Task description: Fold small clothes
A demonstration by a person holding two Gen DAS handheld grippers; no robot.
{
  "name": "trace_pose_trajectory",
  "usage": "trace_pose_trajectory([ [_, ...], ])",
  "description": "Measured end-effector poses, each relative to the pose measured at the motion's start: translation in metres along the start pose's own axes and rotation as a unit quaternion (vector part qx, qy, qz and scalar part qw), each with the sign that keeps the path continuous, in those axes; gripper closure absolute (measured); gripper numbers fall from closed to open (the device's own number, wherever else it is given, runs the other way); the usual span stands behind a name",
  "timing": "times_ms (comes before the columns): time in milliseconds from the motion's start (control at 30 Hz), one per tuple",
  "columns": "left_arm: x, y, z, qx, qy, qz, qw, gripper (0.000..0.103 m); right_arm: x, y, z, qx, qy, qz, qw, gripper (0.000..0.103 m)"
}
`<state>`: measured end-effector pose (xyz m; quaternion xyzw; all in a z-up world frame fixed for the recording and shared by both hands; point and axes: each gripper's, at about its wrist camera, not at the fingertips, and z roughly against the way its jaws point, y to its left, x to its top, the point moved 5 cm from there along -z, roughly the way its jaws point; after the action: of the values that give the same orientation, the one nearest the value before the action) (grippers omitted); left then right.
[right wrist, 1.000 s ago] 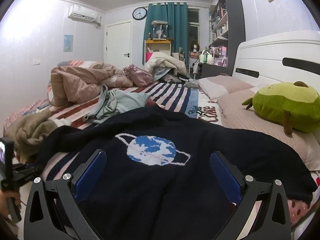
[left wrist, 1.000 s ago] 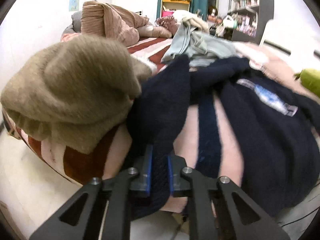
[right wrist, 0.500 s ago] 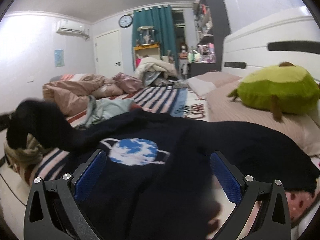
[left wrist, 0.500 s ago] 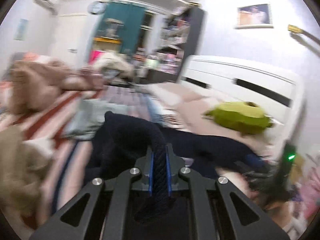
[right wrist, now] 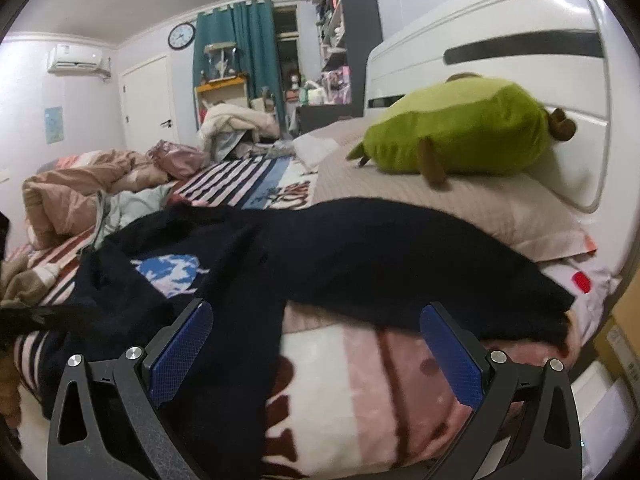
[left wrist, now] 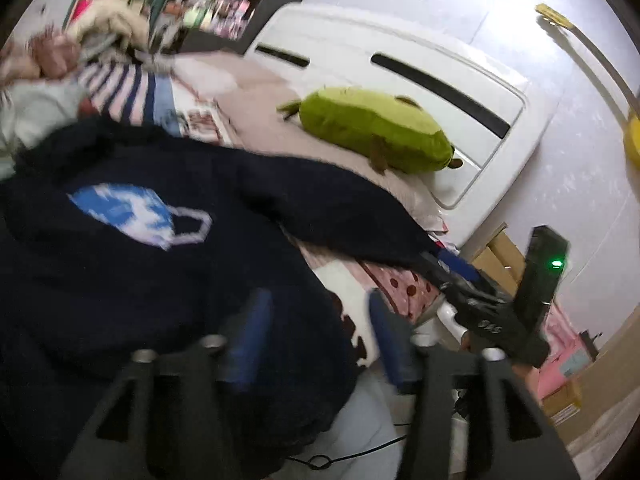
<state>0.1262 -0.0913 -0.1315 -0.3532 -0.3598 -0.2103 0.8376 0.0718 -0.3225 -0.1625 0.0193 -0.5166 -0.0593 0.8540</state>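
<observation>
A navy sweater with a blue planet print lies spread on the bed. My left gripper hovers over its near right edge. Its jaws are opening and the pads press on nothing, with only the sweater's edge and the blanket below them. The sweater's right sleeve stretches toward the pillow side, and its cuff sits near the bed's corner. My right gripper is open wide, low over the blanket just in front of that sleeve. In the left wrist view the right gripper sits at the cuff.
A green plush toy rests on the pillow against the white headboard. Crumpled bedding and other clothes lie at the far left of the bed. Cardboard boxes stand beside the bed on the right.
My left gripper swung right with the left sleeve pinched in it, carried it over the sweater's body and let go, its jaws parting. My right gripper shifted right toward the other sleeve.
</observation>
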Motion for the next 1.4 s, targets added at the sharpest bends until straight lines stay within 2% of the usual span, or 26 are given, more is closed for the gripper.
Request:
trace_pose_trajectory([
  [67, 0.003, 0.005, 0.023, 0.024, -0.023, -0.008, 0.9994, 0.038, -0.001, 0.014, -0.005, 0.022, 0.007, 0.004, 1.000, 0.000],
  [133, 0.001, 0.020, 0.048, 0.073, -0.045, -0.005, 0.9963, 0.031, -0.003, 0.034, -0.012, 0.062, 0.019, 0.010, 0.998, 0.000],
  [200, -0.004, 0.043, 0.075, 0.137, -0.062, 0.007, 0.9886, 0.030, -0.010, 0.059, -0.020, 0.111, 0.044, 0.015, 0.993, 0.000],
  [267, -0.016, 0.074, 0.098, 0.200, -0.068, 0.027, 0.9771, 0.029, -0.019, 0.079, -0.030, 0.149, 0.075, 0.016, 0.986, 0.000],
  [300, -0.022, 0.086, 0.103, 0.224, -0.067, 0.033, 0.9717, 0.029, -0.025, 0.091, -0.037, 0.169, 0.095, 0.017, 0.981, 0.004],
  [333, -0.032, 0.103, 0.110, 0.262, -0.063, 0.040, 0.9623, 0.029, -0.033, 0.103, -0.044, 0.186, 0.115, 0.018, 0.976, 0.019],
  [400, -0.048, 0.129, 0.114, 0.306, -0.051, 0.051, 0.9491, 0.029, -0.047, 0.123, -0.056, 0.206, 0.150, 0.020, 0.967, 0.037],
  [433, -0.057, 0.143, 0.113, 0.324, -0.039, 0.063, 0.9431, 0.029, -0.053, 0.130, -0.059, 0.208, 0.158, 0.024, 0.965, 0.039],
  [500, -0.072, 0.159, 0.105, 0.325, -0.024, 0.081, 0.9418, 0.030, -0.061, 0.150, -0.061, 0.213, 0.169, 0.041, 0.962, 0.038],
  [567, -0.085, 0.171, 0.097, 0.307, -0.011, 0.102, 0.9463, 0.035, -0.066, 0.160, -0.060, 0.211, 0.173, 0.059, 0.960, 0.038],
  [633, -0.093, 0.171, 0.090, 0.293, -0.008, 0.108, 0.9500, 0.049, -0.070, 0.168, -0.064, 0.202, 0.179, 0.078, 0.960, 0.037],
  [667, -0.093, 0.170, 0.085, 0.295, -0.007, 0.105, 0.9496, 0.052, -0.074, 0.169, -0.067, 0.189, 0.183, 0.087, 0.961, 0.039],
  [700, -0.092, 0.168, 0.078, 0.294, -0.001, 0.102, 0.9503, 0.060, -0.075, 0.169, -0.070, 0.175, 0.185, 0.094, 0.962, 0.041],
  [733, -0.091, 0.165, 0.074, 0.288, 0.003, 0.101, 0.9522, 0.074, -0.076, 0.170, -0.071, 0.168, 0.185, 0.098, 0.963, 0.047],
  [767, -0.089, 0.161, 0.073, 0.275, 0.005, 0.104, 0.9557, 0.081, -0.076, 0.169, -0.071, 0.163, 0.183, 0.100, 0.964, 0.053],
  [800, -0.090, 0.162, 0.073, 0.268, 0.005, 0.106, 0.9576, 0.087, -0.073, 0.165, -0.070, 0.160, 0.180, 0.094, 0.966, 0.068],
  [833, -0.090, 0.157, 0.075, 0.266, 0.005, 0.103, 0.9583, 0.087, -0.070, 0.159, -0.069, 0.158, 0.177, 0.087, 0.968, 0.085],
  [867, -0.092, 0.155, 0.076, 0.268, 0.004, 0.099, 0.9583, 0.088, -0.066, 0.151, -0.068, 0.157, 0.172, 0.073, 0.970, 0.091],
  [1033, -0.105, 0.140, 0.090, 0.260, -0.003, 0.099, 0.9606, 0.088, -0.048, 0.105, -0.061, 0.145, 0.153, 0.024, 0.977, 0.094],
  [1200, -0.118, 0.136, 0.095, 0.265, 0.019, 0.098, 0.9592, 0.086, -0.041, 0.064, -0.063, 0.111, 0.150, 0.001, 0.983, 0.094],
  [1267, -0.115, 0.135, 0.092, 0.269, 0.026, 0.091, 0.9585, 0.082, -0.041, 0.055, -0.064, 0.113, 0.153, -0.012, 0.982, 0.094],
  [1300, -0.113, 0.135, 0.091, 0.270, 0.026, 0.086, 0.9587, 0.076, -0.041, 0.051, -0.064, 0.110, 0.153, -0.016, 0.982, 0.094],
  [1333, -0.108, 0.135, 0.092, 0.268, 0.023, 0.081, 0.9596, 0.063, -0.040, 0.049, -0.062, 0.107, 0.152, -0.017, 0.982, 0.094],
  [1400, -0.097, 0.135, 0.094, 0.271, 0.011, 0.067, 0.9602, 0.045, -0.040, 0.048, -0.058, 0.116, 0.150, -0.021, 0.982, 0.094],
])
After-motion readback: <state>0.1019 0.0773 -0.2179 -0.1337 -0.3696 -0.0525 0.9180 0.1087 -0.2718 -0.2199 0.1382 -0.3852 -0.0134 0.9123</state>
